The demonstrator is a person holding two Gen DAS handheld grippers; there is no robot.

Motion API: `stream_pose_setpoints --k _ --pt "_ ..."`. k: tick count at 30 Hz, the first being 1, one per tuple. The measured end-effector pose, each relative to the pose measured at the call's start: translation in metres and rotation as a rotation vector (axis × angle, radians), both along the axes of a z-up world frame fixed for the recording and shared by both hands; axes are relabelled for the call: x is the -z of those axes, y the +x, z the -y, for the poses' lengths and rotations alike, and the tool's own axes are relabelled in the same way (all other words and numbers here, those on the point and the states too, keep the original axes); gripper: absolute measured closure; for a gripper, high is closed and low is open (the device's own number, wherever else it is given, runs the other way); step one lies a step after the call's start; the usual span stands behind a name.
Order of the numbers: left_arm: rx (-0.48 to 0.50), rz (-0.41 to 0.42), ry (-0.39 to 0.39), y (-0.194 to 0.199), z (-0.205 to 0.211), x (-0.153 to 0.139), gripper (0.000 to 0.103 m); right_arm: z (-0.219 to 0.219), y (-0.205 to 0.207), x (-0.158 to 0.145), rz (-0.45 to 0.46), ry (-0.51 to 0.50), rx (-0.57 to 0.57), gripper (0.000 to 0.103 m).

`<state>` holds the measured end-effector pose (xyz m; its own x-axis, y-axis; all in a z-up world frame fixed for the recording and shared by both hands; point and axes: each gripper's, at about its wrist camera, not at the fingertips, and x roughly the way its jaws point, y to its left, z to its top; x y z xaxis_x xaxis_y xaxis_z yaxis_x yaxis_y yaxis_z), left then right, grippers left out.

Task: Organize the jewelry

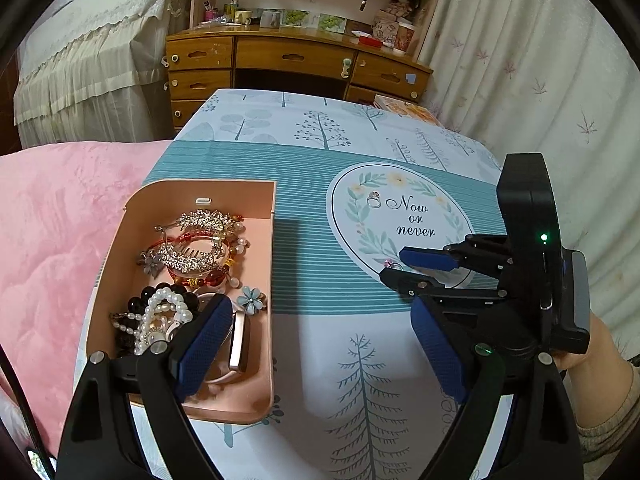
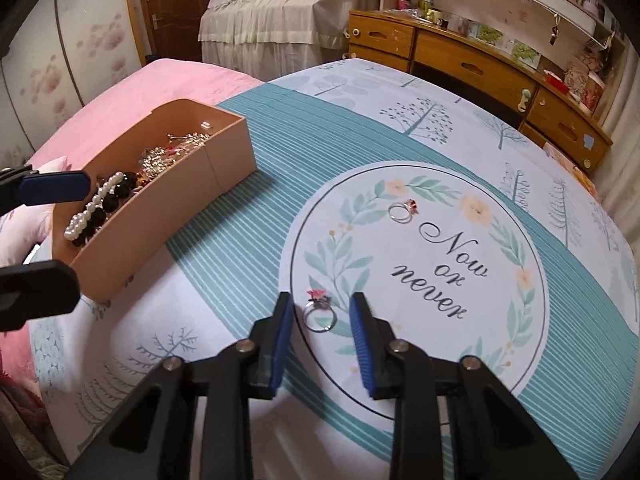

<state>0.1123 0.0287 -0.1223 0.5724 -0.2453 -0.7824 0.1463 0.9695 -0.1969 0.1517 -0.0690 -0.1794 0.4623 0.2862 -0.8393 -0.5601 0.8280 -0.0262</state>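
Observation:
A silver ring with a pink flower (image 2: 318,312) lies on the printed cloth, between the blue pads of my right gripper (image 2: 322,302). The pads stand a little apart from it on both sides, so the gripper is open. The left wrist view shows that gripper (image 1: 392,265) tipped down over the same ring (image 1: 388,262). A second ring with a reddish stone (image 2: 402,212) lies farther off beside the words "Now or never". My left gripper (image 1: 320,344) is wide open and empty, with one finger over the pink jewelry box (image 1: 264,216) and the other over the cloth.
The box (image 2: 180,216) holds pearl and black bead bracelets (image 1: 160,312), sparkling hair clips (image 1: 200,240), a blue flower (image 1: 251,299) and a watch. A pink quilt (image 1: 52,240) lies to the left. A wooden desk (image 1: 296,56) stands beyond the table's far edge, with curtains to the right.

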Motion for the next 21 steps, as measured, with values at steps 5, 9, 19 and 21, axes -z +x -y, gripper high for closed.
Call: stream_pose_setpoints --k 5,9,19,21 --pt "0.006 -0.004 -0.001 0.000 0.000 0.001 0.013 -0.001 -0.002 -0.001 -0.001 0.001 -0.021 0.087" --pt "0.009 -0.007 0.003 0.001 0.002 0.001 0.013 -0.001 -0.001 -0.001 -0.003 0.002 -0.020 0.087" --pt "0.038 -0.032 0.010 0.033 0.016 -0.017 0.014 0.025 -0.002 -0.008 -0.023 0.049 0.072 0.088" --pt "0.050 -0.040 0.009 0.050 0.022 -0.023 0.014 0.040 0.000 -0.016 -0.022 0.082 0.136 0.088"
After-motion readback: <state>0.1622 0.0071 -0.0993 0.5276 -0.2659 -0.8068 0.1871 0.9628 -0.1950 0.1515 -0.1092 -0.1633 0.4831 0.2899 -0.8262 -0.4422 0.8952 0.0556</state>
